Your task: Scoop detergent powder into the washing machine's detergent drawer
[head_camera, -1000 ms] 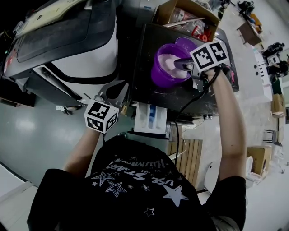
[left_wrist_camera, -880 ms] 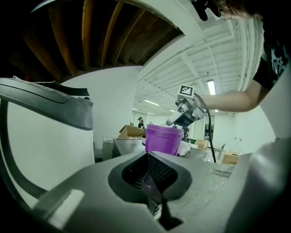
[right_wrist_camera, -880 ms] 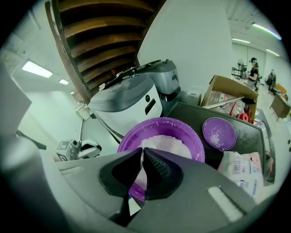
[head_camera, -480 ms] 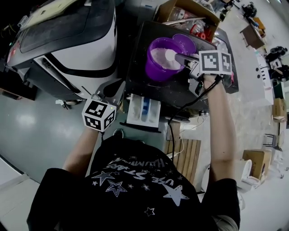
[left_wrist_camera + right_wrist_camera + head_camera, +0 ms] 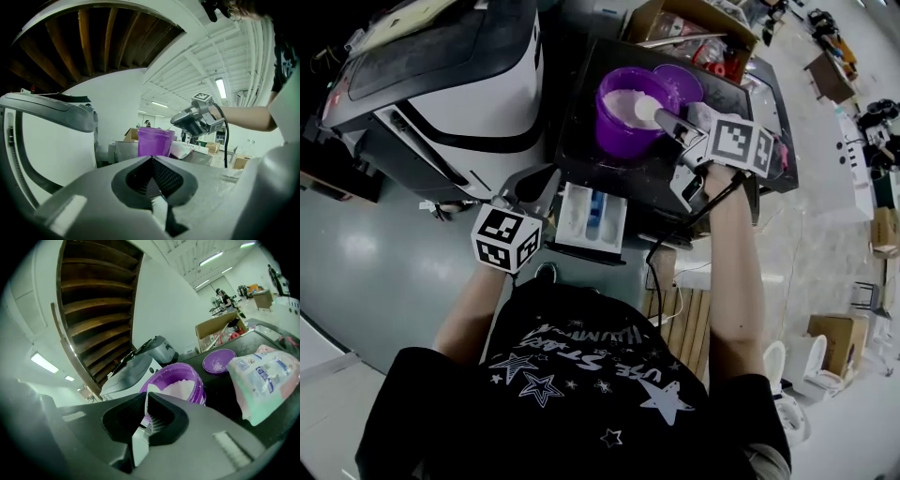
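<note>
A purple tub (image 5: 626,111) of white powder stands on the dark top beside the washing machine (image 5: 441,84). My right gripper (image 5: 671,122) is shut on the thin handle of a white scoop (image 5: 646,110), which is held over the tub's right side. In the right gripper view the scoop handle (image 5: 143,409) sits between the jaws, with the tub (image 5: 180,380) just beyond. The detergent drawer (image 5: 592,217) is pulled out below the tub. My left gripper (image 5: 528,187) is shut on nothing, just left of the drawer; in its own view the left gripper (image 5: 151,161) faces the tub (image 5: 155,142).
A purple lid (image 5: 682,82) lies behind the tub, also in the right gripper view as the lid (image 5: 220,361). A detergent bag (image 5: 265,380) lies to the right on the dark top. A cardboard box (image 5: 694,33) stands at the back. A cable hangs from the right gripper.
My right gripper has come up and back out of the tub, bringing the scoop from deep in the powder to above the right rim. The left gripper has stayed put.
</note>
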`<state>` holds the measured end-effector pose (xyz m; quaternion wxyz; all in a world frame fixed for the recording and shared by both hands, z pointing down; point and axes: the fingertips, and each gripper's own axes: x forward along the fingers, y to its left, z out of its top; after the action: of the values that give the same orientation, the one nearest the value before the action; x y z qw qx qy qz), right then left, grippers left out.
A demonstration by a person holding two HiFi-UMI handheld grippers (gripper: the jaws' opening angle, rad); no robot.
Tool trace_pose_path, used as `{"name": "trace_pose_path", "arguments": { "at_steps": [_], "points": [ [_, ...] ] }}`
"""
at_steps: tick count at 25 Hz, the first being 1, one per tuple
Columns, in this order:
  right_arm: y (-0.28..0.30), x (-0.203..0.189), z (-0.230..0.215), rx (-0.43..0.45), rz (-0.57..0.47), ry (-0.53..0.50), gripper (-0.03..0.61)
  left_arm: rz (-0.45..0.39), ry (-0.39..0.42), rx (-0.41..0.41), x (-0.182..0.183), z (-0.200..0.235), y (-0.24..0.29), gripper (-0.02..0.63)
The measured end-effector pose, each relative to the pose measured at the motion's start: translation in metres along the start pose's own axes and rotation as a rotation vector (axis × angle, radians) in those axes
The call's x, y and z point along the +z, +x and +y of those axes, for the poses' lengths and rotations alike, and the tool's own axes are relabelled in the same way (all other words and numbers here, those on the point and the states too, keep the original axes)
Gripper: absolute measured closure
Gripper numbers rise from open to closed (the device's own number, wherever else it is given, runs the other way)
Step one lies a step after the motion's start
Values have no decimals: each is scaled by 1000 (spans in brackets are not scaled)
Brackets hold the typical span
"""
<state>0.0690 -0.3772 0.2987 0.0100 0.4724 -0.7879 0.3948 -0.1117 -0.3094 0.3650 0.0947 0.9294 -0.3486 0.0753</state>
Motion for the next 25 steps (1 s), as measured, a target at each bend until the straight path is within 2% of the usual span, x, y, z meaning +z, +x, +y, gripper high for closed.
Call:
{"name": "trace_pose_path", "arguments": {
  "at_steps": [4, 8, 17, 20, 25],
  "points": [
    [-8, -5, -2, 56, -61, 94, 543, 8, 1, 13, -4, -9, -2, 612],
    [-19, -11, 8, 154, -101, 124, 543, 14, 2, 29, -6, -18, -4, 612],
    [-41, -54, 30, 299, -63, 158, 543, 42, -5, 68, -21, -41, -9, 612],
    [-46, -78, 25, 309, -28, 169, 543, 60, -4, 81, -30, -50, -11, 612],
    [-51, -121, 6, 263, 39, 192, 543, 79, -12, 109, -45, -61, -18, 612]
  ]
}}
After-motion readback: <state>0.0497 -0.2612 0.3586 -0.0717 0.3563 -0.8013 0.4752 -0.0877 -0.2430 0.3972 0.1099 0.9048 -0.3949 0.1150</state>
